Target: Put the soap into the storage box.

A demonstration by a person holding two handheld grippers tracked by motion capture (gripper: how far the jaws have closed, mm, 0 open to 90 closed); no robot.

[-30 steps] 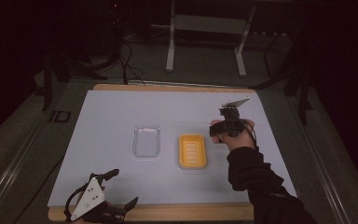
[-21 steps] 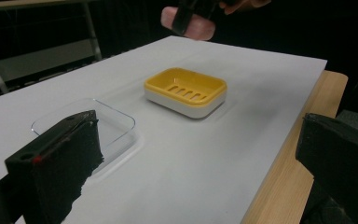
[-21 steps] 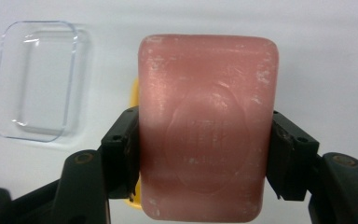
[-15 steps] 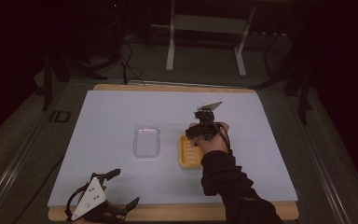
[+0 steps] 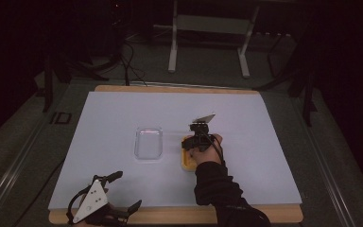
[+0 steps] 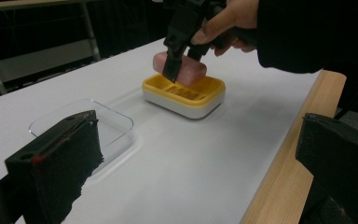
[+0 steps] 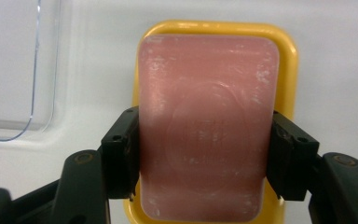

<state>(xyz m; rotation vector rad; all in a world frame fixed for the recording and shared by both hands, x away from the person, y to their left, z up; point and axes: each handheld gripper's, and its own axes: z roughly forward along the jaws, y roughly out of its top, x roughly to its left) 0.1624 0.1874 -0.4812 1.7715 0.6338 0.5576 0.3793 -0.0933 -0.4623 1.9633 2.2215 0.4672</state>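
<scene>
Two jaws of right gripper (image 7: 200,158) clamp pink soap bar (image 7: 207,126) sides, over yellow dish (image 7: 289,60).

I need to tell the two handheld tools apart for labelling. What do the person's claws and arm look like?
Both claws are black with blocky black jaws. The left claw carries a grey three-cornered plate dotted with small holes, and a thin dark cable. The right claw has screw-fastened pads; a black long sleeve covers that arm.

Clear plastic lid (image 5: 149,143) lying flat on white table cover (image 5: 113,113), wooden table edge (image 5: 170,89); grey metal stand (image 5: 208,23) behind on dark floor
</scene>
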